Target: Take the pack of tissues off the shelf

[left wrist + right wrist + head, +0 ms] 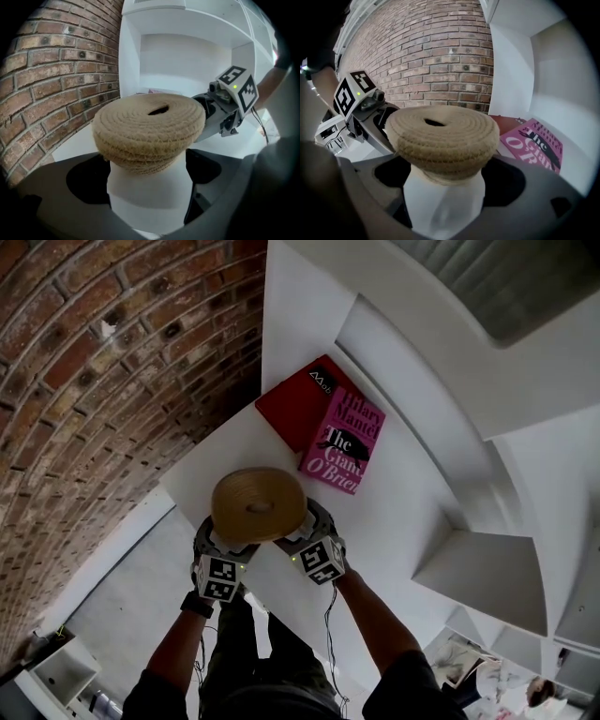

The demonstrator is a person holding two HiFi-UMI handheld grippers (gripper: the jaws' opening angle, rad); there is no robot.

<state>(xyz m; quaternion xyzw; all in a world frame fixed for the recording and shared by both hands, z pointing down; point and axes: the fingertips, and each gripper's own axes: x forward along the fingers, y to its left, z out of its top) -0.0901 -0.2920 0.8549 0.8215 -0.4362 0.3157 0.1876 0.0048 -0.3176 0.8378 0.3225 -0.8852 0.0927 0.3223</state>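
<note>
The pack of tissues is a round white tub with a coiled tan rope lid that has a slot in the middle. It is held over the front edge of the white shelf, between both grippers. My left gripper is shut on the tub's white body from the left. My right gripper is shut on the same body from the right. The lid hides most of the jaws. The right gripper's marker cube shows in the left gripper view, and the left one in the right gripper view.
A pink paperback lies flat on the shelf, partly over a red book behind it. A brick wall runs along the left. White shelf walls rise behind and to the right, and grey floor lies below.
</note>
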